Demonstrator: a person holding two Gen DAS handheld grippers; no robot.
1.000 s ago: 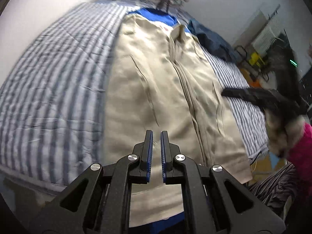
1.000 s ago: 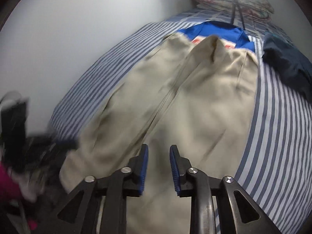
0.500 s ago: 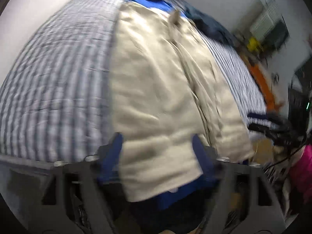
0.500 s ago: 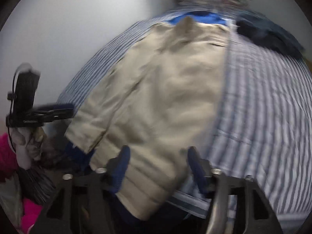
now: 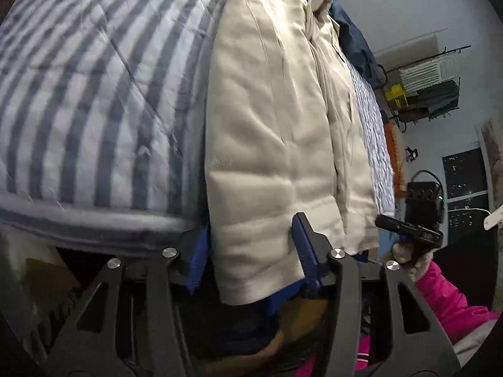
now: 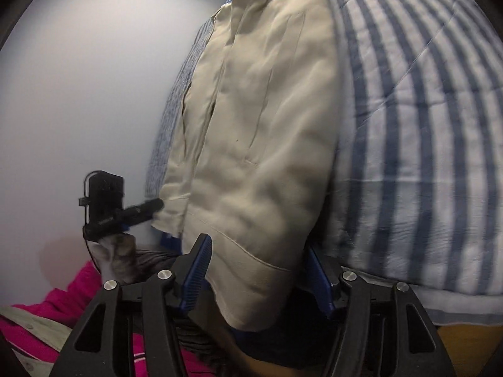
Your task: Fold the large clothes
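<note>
A large beige jacket [image 5: 276,132] lies lengthwise on a blue-and-white striped bed cover [image 5: 94,94], its hem hanging over the bed's near edge. My left gripper [image 5: 250,257] straddles the hem's left corner. Its jaws are closing, and the pads stand apart from the cloth. In the right wrist view the jacket [image 6: 267,110] hangs between the jaws of my right gripper [image 6: 257,275], which are also closing with the right hem corner between them. Each gripper shows in the other's view: the right gripper [image 5: 408,231] and the left gripper [image 6: 125,213]. Blue fabric [image 5: 276,301] peeks out below the hem.
A dark navy garment [image 5: 355,40] lies on the bed beyond the jacket. A metal rack [image 5: 430,88] stands by the far wall. A person's pink sleeve [image 5: 446,298] is low at the right. A pale wall [image 6: 78,94] runs along the bed's far side.
Both grippers went from nearly shut to wide apart and dropped to the bed's near edge. The jacket's hem corners, earlier ahead of the fingers, now sit between the jaws.
</note>
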